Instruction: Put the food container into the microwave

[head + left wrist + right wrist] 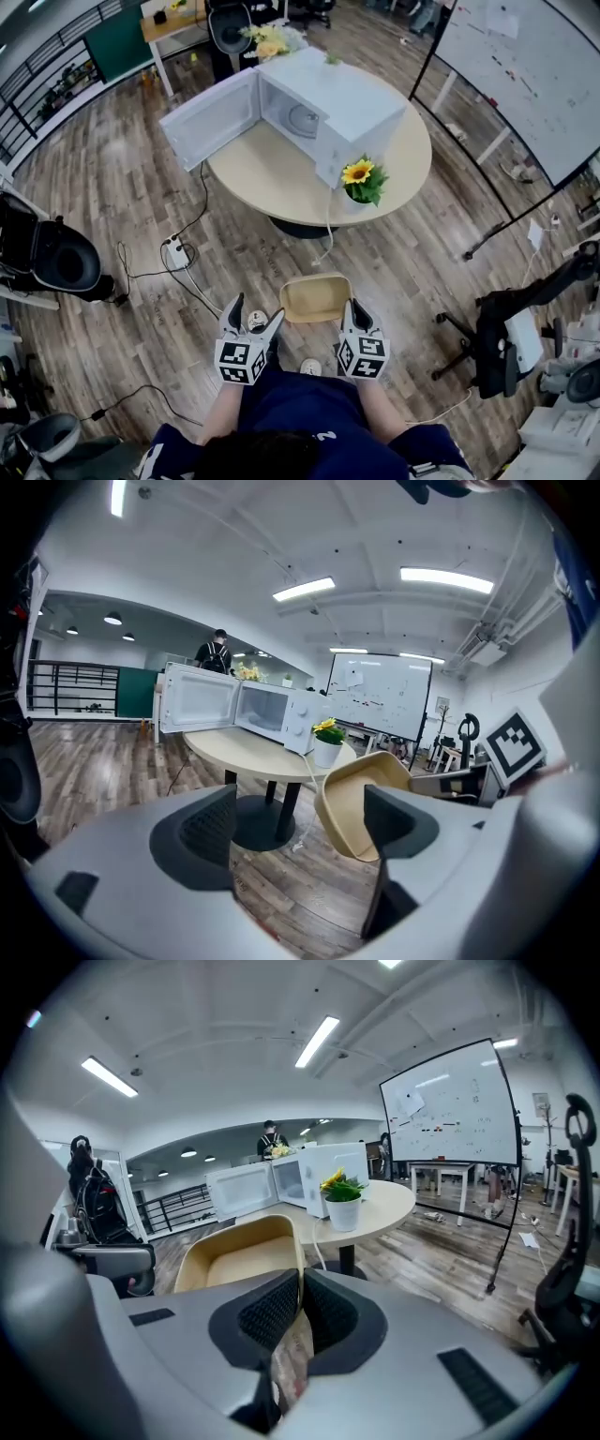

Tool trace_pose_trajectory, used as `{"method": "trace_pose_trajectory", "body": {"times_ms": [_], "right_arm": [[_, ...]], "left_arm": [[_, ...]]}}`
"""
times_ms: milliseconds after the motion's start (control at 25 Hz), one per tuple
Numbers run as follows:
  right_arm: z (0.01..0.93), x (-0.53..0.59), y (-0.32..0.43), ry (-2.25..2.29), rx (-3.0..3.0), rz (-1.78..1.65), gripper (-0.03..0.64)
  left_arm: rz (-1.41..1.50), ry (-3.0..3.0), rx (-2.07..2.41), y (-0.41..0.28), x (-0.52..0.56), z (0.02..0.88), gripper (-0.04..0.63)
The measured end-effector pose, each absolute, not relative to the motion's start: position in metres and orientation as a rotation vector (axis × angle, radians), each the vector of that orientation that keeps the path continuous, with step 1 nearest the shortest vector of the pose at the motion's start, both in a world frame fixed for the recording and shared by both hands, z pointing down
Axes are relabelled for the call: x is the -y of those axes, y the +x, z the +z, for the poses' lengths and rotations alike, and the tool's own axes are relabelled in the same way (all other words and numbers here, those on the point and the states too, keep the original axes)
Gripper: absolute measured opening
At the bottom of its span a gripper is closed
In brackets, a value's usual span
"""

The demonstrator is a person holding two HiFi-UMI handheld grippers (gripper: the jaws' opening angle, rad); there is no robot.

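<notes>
**Container in right gripper, microwave open beyond the table edge**

Found the right gripper (300, 1290) pinched almost shut on the right rim of the food container (316, 297), the thin wall squeezed between both pads. Found the left gripper (300, 829) gaping at full width just beside the container's left edge, pads pressing on nothing. Could not tell any touch there. Held the empty tan container low over the wooden floor (122, 178), close in front of the person, well apart from the round table (272, 178).

Saw the microwave (361, 103) on that table, its door (211, 117) swung wide to the left, cavity open toward the near side. Noted 1 potted flower (361, 183) at the table's near edge, just beside the microwave's front corner. Noted 1 white cable (327, 234) hanging from there to the floor, between container and table. Noted 1 power strip (175, 251) with cords lying to the left, 1 office chair (506, 342) to the right and 1 whiteboard (525, 66) beyond it. Spotted 1 person (217, 651) standing behind the microwave.
</notes>
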State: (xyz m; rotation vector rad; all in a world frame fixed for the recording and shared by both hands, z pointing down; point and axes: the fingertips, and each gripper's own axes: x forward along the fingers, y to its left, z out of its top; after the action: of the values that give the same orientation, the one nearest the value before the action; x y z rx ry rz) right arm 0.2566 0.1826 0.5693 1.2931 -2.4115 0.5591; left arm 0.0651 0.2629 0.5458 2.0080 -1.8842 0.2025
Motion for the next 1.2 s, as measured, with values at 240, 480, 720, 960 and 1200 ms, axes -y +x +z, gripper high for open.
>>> {"method": "trace_pose_trajectory", "body": {"times_ms": [240, 480, 720, 960, 1200], "right_arm": [[0.552, -0.132, 0.201, 1.385, 2.379, 0.502, 0.031], [0.546, -0.100, 0.140, 1.505, 2.339, 0.534, 0.031], [0.553, -0.090, 0.101, 1.543, 2.312, 0.544, 0.031], [0.555, -0.073, 0.077, 1.530, 2.305, 0.548, 0.031], [0.557, -0.048, 0.061, 1.493, 2.337, 0.550, 0.031]], "left_arm": [[0.217, 2.080, 1.785, -0.001, -0.197, 0.542, 0.408], [0.257, 2.160, 1.719, -0.069, -0.148, 0.536, 0.408], [0.272, 2.203, 1.665, -0.103, -0.123, 0.538, 0.408], [0.256, 2.178, 1.649, -0.124, -0.117, 0.545, 0.408], [0.238, 2.114, 1.690, -0.147, -0.107, 0.552, 0.408]]}}
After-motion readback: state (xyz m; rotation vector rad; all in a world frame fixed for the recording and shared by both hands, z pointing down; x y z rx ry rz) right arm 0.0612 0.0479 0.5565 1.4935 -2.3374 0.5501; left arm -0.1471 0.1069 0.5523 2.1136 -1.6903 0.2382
